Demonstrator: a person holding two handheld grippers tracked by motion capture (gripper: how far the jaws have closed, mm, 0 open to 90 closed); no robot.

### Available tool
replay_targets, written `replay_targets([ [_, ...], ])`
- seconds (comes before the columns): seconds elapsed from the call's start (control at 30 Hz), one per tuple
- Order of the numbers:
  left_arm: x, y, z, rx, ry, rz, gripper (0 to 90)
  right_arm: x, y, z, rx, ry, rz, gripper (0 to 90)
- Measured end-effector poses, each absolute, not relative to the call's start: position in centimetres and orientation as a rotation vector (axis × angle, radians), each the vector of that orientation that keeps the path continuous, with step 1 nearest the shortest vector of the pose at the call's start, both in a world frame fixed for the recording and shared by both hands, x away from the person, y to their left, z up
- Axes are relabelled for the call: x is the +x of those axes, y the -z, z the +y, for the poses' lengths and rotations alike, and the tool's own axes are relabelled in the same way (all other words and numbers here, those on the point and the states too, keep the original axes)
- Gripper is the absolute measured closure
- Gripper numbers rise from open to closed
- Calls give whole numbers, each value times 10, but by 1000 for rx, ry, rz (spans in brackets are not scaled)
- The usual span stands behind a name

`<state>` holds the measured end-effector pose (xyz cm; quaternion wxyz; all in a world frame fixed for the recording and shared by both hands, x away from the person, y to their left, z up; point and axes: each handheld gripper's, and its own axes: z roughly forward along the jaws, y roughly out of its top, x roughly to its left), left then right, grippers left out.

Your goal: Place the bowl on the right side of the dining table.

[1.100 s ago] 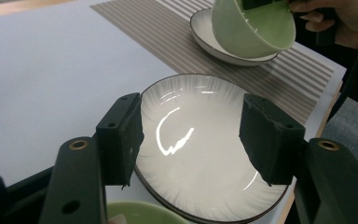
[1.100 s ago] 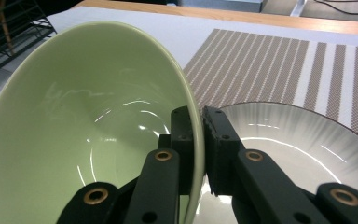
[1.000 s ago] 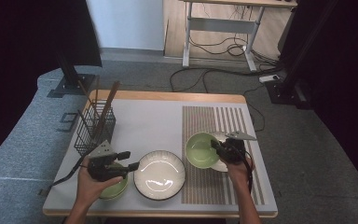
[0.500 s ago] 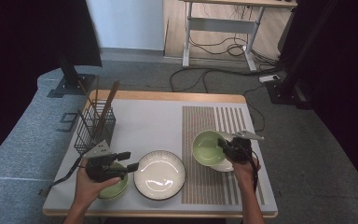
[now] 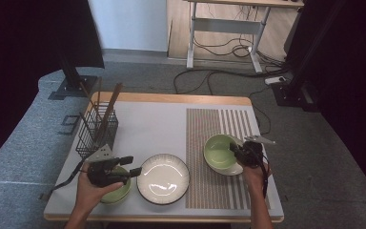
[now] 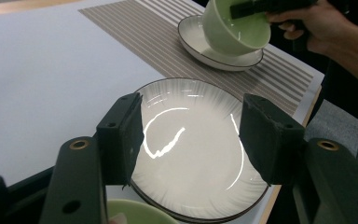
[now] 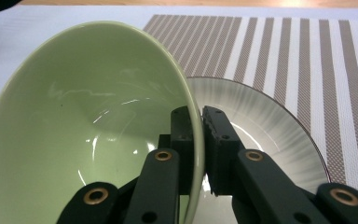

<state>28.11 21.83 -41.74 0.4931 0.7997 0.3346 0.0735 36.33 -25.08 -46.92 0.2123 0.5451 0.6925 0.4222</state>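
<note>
While the right gripper (image 7: 199,140) pinches the rim of a glossy green bowl (image 7: 88,126), tilted over a ribbed white plate (image 7: 265,126) on the striped mat (image 5: 219,129), the left gripper (image 6: 191,135) stands open-jawed left of the mat.

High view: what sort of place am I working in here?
Probably a lab or office test room, not a kitchen: a table staged with dishes on a striped placemat, a height-adjustable desk behind, and loose cables across grey carpet.
</note>
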Motion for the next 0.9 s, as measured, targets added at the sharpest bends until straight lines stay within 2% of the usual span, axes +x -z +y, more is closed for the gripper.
replay_targets([
  [0.9, 281, 422, 211, 1962, -188, 815, 392, 370, 484, -266, 1581, -1075, 1897, 835],
])
